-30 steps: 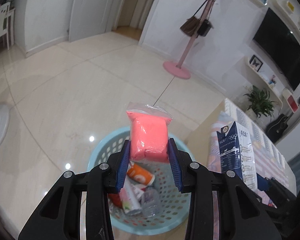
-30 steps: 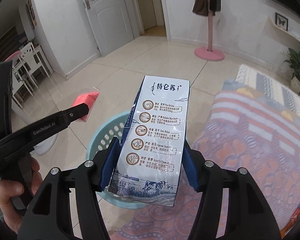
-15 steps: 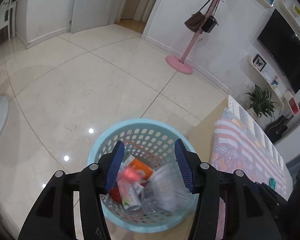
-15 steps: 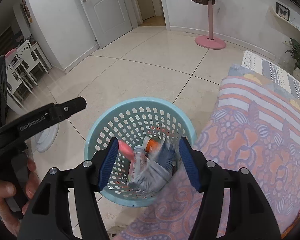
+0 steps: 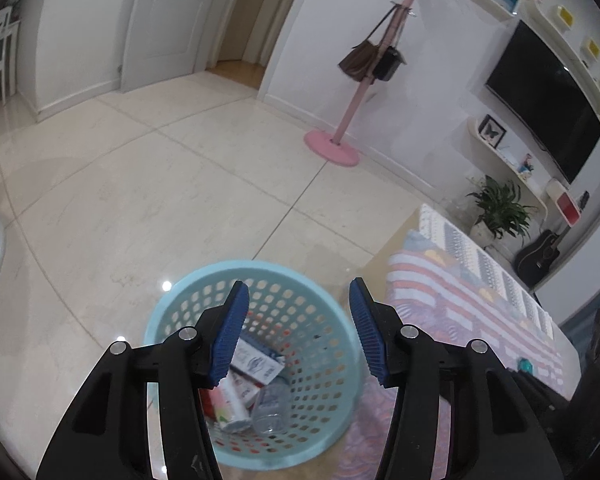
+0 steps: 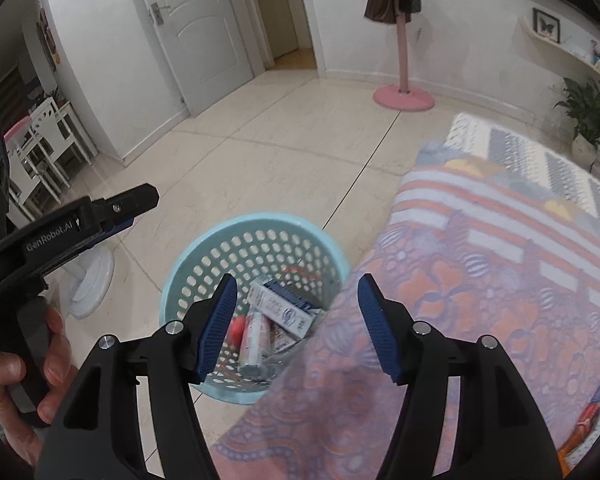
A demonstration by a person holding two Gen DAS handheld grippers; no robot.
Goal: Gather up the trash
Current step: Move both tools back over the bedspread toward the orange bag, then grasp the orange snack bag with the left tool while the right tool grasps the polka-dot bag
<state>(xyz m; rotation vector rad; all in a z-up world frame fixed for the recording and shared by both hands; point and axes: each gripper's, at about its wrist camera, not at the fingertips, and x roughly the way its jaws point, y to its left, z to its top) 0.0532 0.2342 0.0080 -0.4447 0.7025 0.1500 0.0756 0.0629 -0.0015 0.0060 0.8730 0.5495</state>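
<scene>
At far left of the right wrist view, the person's left hand grips the handle of the left gripper, whose arm reaches level toward the right over the floor. In its own view this gripper points down over the blue basket, its 2 blue-padded jaws spread wide with nothing between them. 1.0 s ago they clamped a pink bag, which now shows only as a pink patch low in the basket.

The basket stands on the tiles, touching the edge of the patterned cloth to its right. Inside, the milk carton lies flat on the other trash, its long axis running from upper left to lower right in the right wrist view, blue gable edge upward. A plastic bottle lies just beside it, cap end toward the camera.

The right gripper hangs above the basket's right rim and the cloth edge, tilted downward, jaws wide apart and empty; 1.0 s ago it held the carton upright.
</scene>
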